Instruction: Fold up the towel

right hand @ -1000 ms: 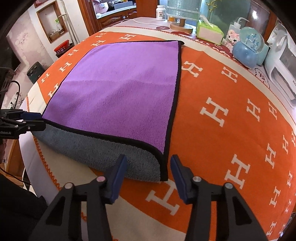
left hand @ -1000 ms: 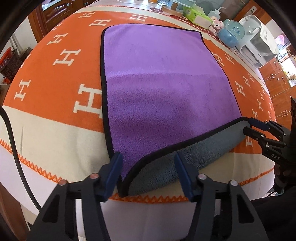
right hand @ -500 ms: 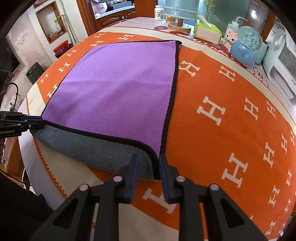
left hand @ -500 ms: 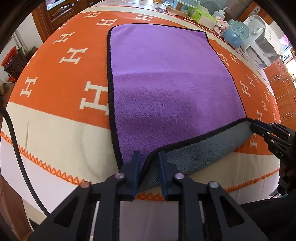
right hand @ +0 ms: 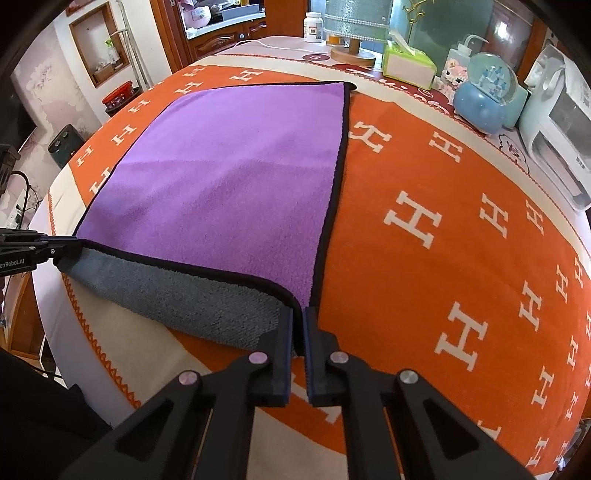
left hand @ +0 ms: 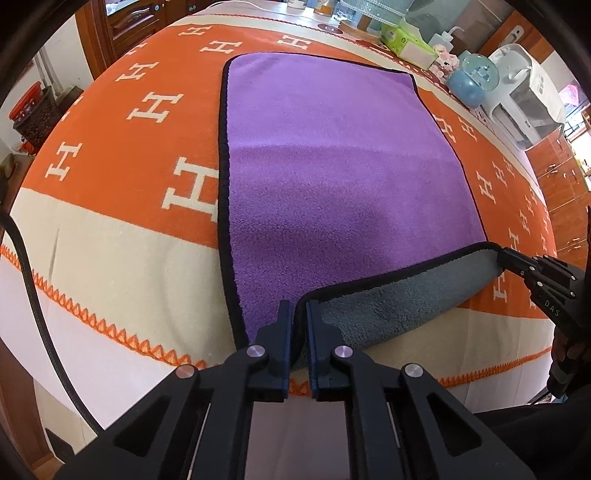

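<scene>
A purple towel (left hand: 332, 166) with a black hem and a grey underside lies spread on the orange blanket; it also shows in the right wrist view (right hand: 229, 173). My left gripper (left hand: 298, 314) is shut on the towel's near left corner. My right gripper (right hand: 298, 317) is shut on the near right corner. The near edge is lifted a little, so the grey underside (left hand: 399, 306) shows between the two grippers. Each gripper shows in the other's view: the right one (left hand: 517, 262) and the left one (right hand: 55, 247).
The orange blanket with white H marks (right hand: 443, 221) covers the table. At the far edge stand a tissue box (right hand: 406, 62), a blue snow globe (right hand: 484, 96), a white appliance (right hand: 557, 144), a pill bottle (right hand: 313, 26) and a lamp base (right hand: 352, 55). A black cable (left hand: 33, 295) hangs at left.
Both grippers went from open around the towel's near corners to shut on them. The near edge now sits slightly higher, with the grey underside showing.
</scene>
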`<state>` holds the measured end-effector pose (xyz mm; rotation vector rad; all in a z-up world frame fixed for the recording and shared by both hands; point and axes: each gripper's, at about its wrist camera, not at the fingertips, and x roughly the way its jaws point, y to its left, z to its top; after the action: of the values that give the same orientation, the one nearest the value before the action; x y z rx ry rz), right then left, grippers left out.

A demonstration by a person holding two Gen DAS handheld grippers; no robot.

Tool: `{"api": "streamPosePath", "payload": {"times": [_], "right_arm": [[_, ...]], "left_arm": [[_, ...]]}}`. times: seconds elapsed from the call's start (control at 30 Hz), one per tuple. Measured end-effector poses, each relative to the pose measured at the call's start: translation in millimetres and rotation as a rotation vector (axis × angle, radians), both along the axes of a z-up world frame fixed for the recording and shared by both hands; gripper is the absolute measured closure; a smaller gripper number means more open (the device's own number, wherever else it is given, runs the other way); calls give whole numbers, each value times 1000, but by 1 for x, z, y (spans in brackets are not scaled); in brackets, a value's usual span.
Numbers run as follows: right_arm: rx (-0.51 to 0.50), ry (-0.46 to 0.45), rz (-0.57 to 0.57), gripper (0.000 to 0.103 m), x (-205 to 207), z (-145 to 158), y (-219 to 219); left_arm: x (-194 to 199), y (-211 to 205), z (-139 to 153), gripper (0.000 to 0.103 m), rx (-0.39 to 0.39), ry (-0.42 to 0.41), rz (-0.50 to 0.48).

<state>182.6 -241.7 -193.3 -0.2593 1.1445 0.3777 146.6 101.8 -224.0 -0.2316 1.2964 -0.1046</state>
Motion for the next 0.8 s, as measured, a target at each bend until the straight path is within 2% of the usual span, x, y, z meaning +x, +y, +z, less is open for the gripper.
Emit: {"api": "streamPosePath", "payload": {"times": [0.23,0.47,0.8], "right_arm": [[11,-14,6,99,-2,6,1],[24,-61,12,99,-3,21,1],[25,-213,34,99,18,73,11]], "left_arm": [[-1,0,11,99,-4,-30,4],[-2,4,35,99,-7,-79,-1],[16,19,99,99,21,-250,-1]]}}
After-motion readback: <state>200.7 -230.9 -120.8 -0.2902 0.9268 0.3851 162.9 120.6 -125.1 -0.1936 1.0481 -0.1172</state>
